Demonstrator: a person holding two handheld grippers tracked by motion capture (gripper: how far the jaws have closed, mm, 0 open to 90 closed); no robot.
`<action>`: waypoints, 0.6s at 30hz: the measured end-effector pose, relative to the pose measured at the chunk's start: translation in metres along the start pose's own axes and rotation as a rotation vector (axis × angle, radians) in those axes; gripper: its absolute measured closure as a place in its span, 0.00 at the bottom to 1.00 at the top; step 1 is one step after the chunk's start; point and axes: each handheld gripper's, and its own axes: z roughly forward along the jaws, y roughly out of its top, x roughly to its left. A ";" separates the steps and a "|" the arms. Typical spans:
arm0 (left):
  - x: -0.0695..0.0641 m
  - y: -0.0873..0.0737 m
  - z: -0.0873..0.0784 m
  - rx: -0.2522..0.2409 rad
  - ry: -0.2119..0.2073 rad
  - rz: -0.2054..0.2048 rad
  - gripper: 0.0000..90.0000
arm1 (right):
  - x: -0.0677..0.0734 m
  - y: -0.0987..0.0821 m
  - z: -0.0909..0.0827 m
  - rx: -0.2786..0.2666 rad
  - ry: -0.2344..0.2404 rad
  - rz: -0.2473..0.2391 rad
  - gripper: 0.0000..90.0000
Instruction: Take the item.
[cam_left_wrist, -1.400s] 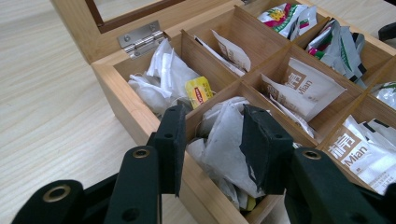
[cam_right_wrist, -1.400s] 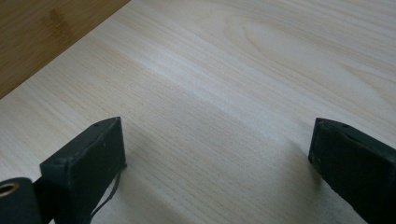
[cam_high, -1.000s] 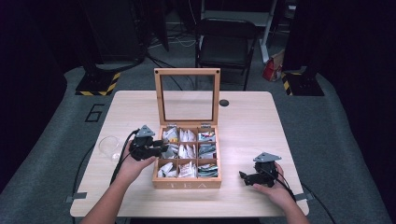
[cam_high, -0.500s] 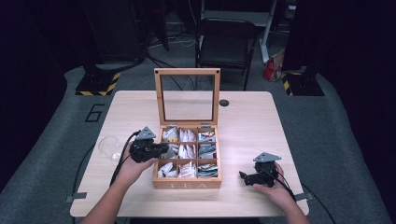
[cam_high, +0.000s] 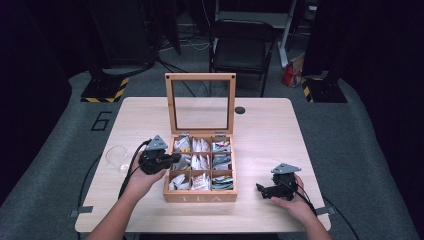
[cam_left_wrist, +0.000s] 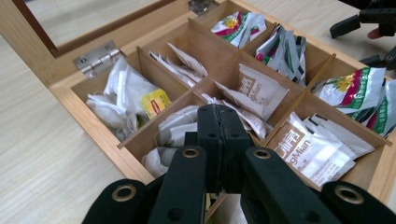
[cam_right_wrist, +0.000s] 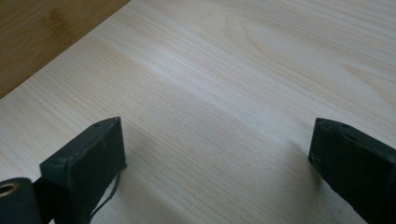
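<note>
Tea box (cam_high: 200, 197) open; left gripper (cam_left_wrist: 219, 135) jaws together, grasp unclear.

1. A light wooden table (cam_high: 270, 130) is standing on a grey carpeted floor (cam_high: 360, 145).
2. A black folding chair (cam_high: 241, 47) is standing beyond the table's far edge.
3. A black stand base with yellow-black hazard stripes (cam_high: 104, 90) is resting on the floor at far left; a second (cam_high: 322, 90) is resting at far right.
4. A number "6" (cam_high: 101, 120) is showing on the floor left of the table.
5. Darkness is covering the room's edges.
</note>
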 end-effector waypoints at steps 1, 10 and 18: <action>0.000 0.000 0.000 0.000 0.000 0.000 0.99 | 0.000 0.000 0.000 0.000 0.000 0.000 0.03; 0.001 0.016 -0.017 -0.035 0.023 0.011 0.99 | 0.000 0.000 0.000 0.000 0.000 -0.001 0.03; 0.003 0.029 -0.034 -0.067 0.042 0.021 0.99 | 0.000 0.000 0.000 0.000 0.000 0.000 0.03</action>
